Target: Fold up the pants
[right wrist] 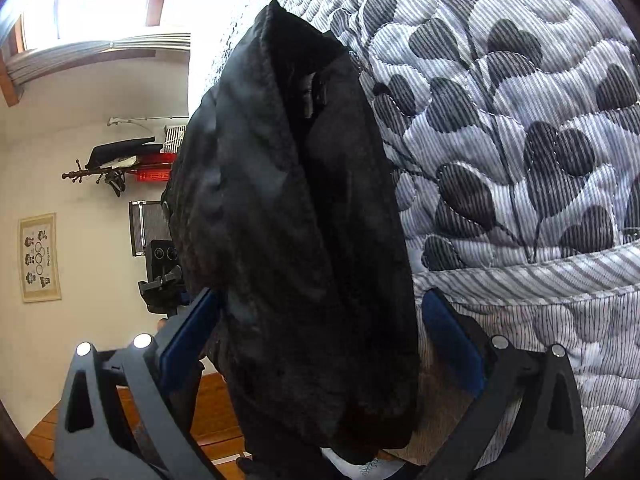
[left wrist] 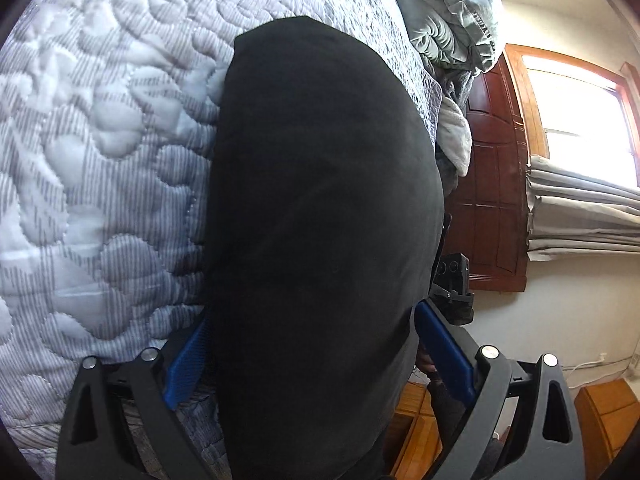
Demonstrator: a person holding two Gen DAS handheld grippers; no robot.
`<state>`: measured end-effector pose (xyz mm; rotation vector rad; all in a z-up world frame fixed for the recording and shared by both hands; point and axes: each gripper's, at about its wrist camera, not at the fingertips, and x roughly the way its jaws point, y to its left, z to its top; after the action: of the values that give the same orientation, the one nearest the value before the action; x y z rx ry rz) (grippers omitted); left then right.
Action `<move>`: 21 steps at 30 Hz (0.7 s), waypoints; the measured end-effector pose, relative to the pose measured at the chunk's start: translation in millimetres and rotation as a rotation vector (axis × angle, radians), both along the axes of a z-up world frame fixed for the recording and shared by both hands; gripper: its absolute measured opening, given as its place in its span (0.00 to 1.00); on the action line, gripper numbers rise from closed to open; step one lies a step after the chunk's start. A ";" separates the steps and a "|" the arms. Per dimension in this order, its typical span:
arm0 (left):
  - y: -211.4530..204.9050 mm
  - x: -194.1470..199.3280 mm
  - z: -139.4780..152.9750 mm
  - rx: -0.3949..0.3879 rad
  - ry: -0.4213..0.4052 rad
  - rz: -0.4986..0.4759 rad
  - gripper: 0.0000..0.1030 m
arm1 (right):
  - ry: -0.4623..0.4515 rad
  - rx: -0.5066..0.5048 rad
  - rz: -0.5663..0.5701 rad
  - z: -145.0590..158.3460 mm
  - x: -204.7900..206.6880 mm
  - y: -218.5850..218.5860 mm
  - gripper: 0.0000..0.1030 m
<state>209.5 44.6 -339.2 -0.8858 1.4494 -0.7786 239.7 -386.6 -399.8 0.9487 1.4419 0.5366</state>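
Note:
The black pants (left wrist: 320, 208) fill the middle of both wrist views, lying on a quilted grey-and-white bedspread (left wrist: 100, 160). In the left wrist view they form a smooth dark mass running between the blue pads of my left gripper (left wrist: 312, 344). In the right wrist view the pants (right wrist: 296, 240) show bunched folds and an open waistband at the top, passing between the blue pads of my right gripper (right wrist: 320, 336). Both grippers stand wide apart around the cloth, and whether the pads press on it is hidden. The other gripper (left wrist: 454, 280) shows beyond the pants in each view.
The bedspread's leaf pattern (right wrist: 520, 160) and hemmed edge (right wrist: 540, 276) are at the right. A grey duvet (left wrist: 452, 20) lies at the bed's head. A wooden door (left wrist: 492, 200), curtain (left wrist: 580, 216), window, wood floor (right wrist: 212, 412) and wall rack (right wrist: 120, 160) surround the bed.

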 end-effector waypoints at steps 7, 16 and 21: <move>1.0 -2.5 -0.7 -0.004 0.002 0.001 0.93 | -0.019 0.007 0.034 1.2 5.6 11.8 0.98; -3.3 -2.9 2.0 0.065 0.004 0.028 0.66 | -0.038 0.004 0.036 7.7 14.7 29.1 0.98; -4.1 -4.3 6.6 0.092 -0.012 0.054 0.50 | -0.090 -0.033 0.044 17.7 13.2 33.6 0.59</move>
<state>205.1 40.5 -332.6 -0.8456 1.4332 -0.6706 252.9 -352.9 -382.1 0.8585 1.3891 0.5791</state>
